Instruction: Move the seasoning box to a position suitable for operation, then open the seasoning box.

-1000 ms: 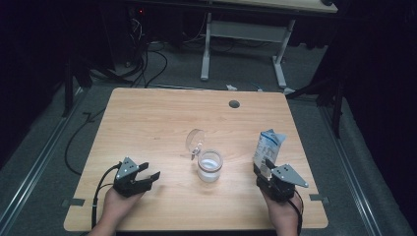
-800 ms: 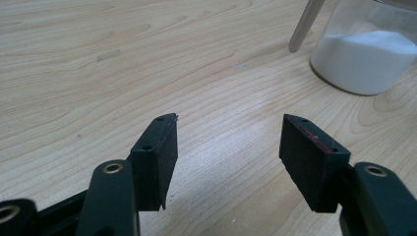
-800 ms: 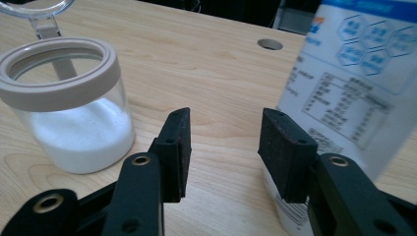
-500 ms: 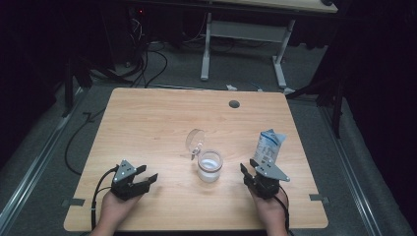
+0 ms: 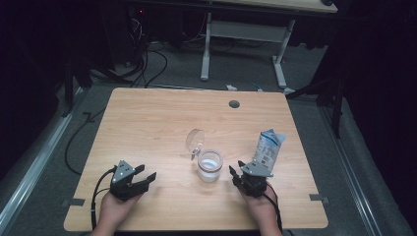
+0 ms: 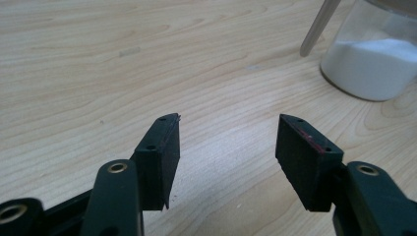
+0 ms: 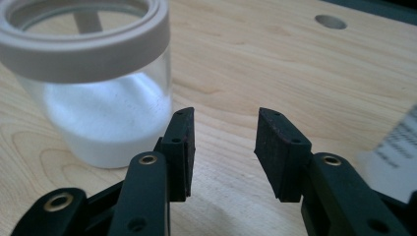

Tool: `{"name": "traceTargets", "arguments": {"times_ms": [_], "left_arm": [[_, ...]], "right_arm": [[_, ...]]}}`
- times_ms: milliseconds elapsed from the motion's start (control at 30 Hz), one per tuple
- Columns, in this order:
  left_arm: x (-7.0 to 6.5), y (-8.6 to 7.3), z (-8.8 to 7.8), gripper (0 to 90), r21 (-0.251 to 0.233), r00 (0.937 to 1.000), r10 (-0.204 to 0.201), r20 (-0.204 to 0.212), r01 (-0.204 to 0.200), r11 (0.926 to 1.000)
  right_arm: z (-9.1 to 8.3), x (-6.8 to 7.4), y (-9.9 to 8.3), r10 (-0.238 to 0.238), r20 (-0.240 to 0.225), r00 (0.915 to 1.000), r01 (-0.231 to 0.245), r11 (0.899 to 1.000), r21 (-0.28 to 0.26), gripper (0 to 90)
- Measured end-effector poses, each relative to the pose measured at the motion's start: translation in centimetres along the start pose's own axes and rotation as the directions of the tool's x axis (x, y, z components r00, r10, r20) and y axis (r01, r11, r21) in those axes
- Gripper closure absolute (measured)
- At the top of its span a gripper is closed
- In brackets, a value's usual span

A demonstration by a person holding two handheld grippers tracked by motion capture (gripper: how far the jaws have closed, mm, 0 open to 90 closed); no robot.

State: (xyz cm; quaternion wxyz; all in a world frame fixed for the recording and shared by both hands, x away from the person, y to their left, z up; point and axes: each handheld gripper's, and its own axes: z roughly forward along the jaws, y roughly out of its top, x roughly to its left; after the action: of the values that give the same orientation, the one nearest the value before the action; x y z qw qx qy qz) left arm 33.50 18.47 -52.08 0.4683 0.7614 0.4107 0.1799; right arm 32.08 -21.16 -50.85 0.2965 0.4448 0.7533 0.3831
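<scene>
Right tool (image 5: 236, 173) — jar (image 5: 210, 166) just left, pouch (image 5: 268, 147) behind

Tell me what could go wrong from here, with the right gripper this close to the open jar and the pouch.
1. The right gripper sits low between the open jar of white powder and the standing pouch; a sideways swing could tip either one.
2. The jar's hinged lid stands open, so a knock may spill powder on the table.
3. The pouch looks light and upright; brushing it with the gripper's body might topple it.
</scene>
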Motion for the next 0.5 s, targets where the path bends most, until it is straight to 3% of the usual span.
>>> {"name": "traceTargets", "arguments": {"times_ms": [300, 500], "left_arm": [[-1.2, 1.5, 0.9, 41.7, -0.01, 0.9997, 0.01, 0.02, -0.01, 0.9999], [-2.2, 2.7, 2.3, 46.1, -0.01, 0.9994, 0.008, 0.034, -0.008, 0.9999]], "right_arm": [[0.8, 1.0, -0.4, -0.016, -0.031, 0.9994, 0.016, 1.0, 0.013, 56.7], [0.7, 0.8, -0.3, -0.02, -0.054, 0.9983, 0.02, 1.0, 0.001, 63.7]]}}
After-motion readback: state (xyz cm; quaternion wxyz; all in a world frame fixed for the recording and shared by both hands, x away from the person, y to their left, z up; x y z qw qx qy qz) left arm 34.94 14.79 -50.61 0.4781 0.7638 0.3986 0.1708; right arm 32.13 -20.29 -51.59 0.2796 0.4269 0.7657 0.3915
